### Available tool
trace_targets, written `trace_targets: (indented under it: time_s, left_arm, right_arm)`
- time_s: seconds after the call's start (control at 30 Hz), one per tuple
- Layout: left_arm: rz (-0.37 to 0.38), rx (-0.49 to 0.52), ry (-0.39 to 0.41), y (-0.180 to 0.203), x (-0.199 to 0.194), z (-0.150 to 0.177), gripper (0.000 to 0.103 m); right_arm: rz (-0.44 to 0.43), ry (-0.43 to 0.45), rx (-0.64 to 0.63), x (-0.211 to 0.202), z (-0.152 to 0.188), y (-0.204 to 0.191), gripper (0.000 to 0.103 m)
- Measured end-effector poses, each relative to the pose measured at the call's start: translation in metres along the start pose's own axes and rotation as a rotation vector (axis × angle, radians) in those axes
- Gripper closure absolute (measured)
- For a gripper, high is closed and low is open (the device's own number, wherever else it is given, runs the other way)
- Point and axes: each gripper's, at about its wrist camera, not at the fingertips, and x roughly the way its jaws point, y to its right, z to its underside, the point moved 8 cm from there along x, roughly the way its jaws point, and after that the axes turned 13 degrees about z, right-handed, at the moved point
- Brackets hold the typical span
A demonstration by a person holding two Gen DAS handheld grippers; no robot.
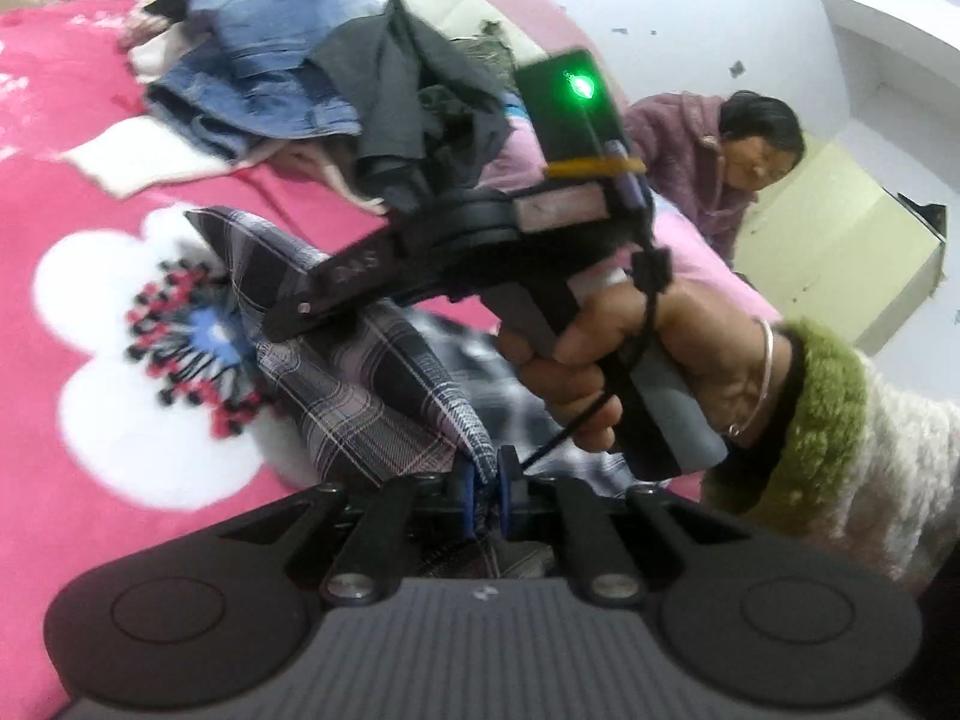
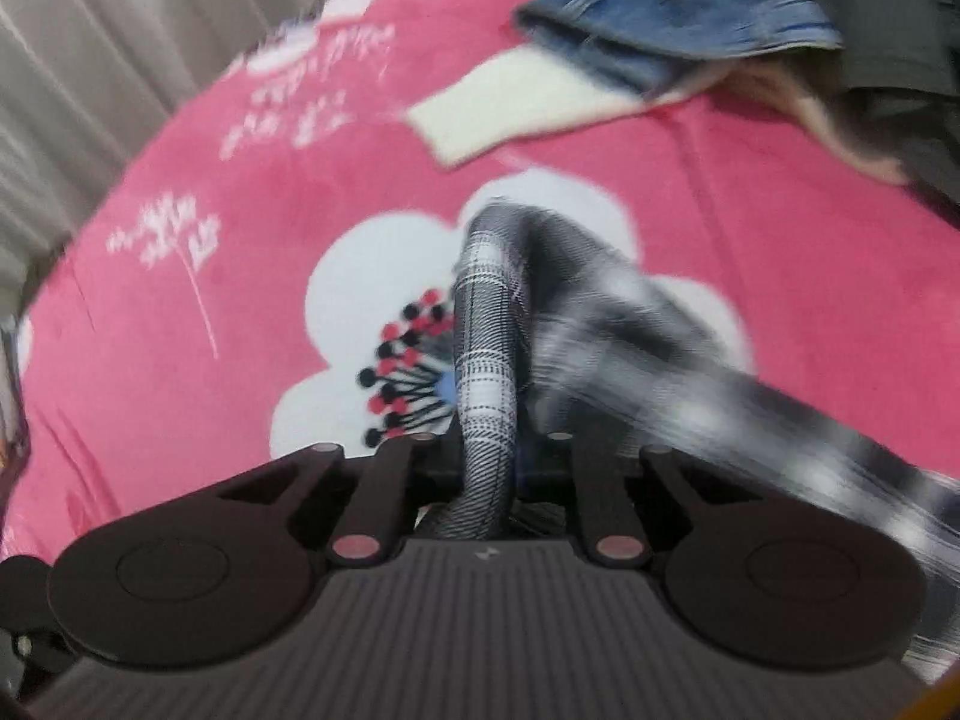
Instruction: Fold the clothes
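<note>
Plaid garment (image 1: 372,384), on pink blanket (image 1: 90,510) beside clothes pile (image 1: 312,90): left gripper (image 1: 487,489) and right gripper (image 2: 489,468) each clamped on its cloth; best lifted evenly, edges matched, tension equal before folding.
</note>
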Motion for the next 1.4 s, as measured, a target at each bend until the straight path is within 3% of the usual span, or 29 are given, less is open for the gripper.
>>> trace_targets:
  time_s: [0.13, 0.4, 0.67, 0.83, 0.97, 1.13, 1.2, 1.3, 1.4]
  left_arm:
    - [0.052, 0.034, -0.029, 0.025, 0.03, -0.012, 0.095]
    - [0.186, 0.089, -0.131, 0.078, 0.117, -0.02, 0.095]
    - [0.284, 0.124, -0.215, 0.133, 0.217, 0.001, 0.095]
    - [0.282, 0.153, -0.293, 0.149, 0.258, 0.028, 0.094]
    - [0.241, 0.118, -0.34, 0.134, 0.258, 0.043, 0.077]
    - [0.223, 0.119, -0.287, 0.111, 0.219, 0.012, 0.075]
    - [0.193, 0.092, -0.239, 0.096, 0.196, -0.002, 0.066]
    - [0.079, -0.007, -0.171, 0.053, 0.176, -0.021, 0.063]
    - [0.007, -0.114, -0.181, 0.014, 0.171, -0.021, 0.059]
  right_arm:
    - [-0.008, 0.064, 0.071, -0.027, 0.008, 0.043, 0.094]
    - [0.055, 0.162, 0.222, -0.078, 0.039, 0.151, 0.095]
    - [0.19, 0.161, 0.339, -0.104, 0.096, 0.251, 0.095]
    - [0.248, 0.153, 0.382, -0.11, 0.13, 0.293, 0.096]
    - [0.245, 0.126, 0.416, -0.096, 0.161, 0.31, 0.095]
    - [0.242, 0.16, 0.4, -0.089, 0.175, 0.31, 0.093]
    - [0.246, 0.161, 0.401, -0.093, 0.178, 0.309, 0.084]
    - [0.253, 0.149, 0.408, -0.101, 0.185, 0.309, 0.073]
    - [0.244, 0.128, 0.436, -0.104, 0.192, 0.305, 0.057]
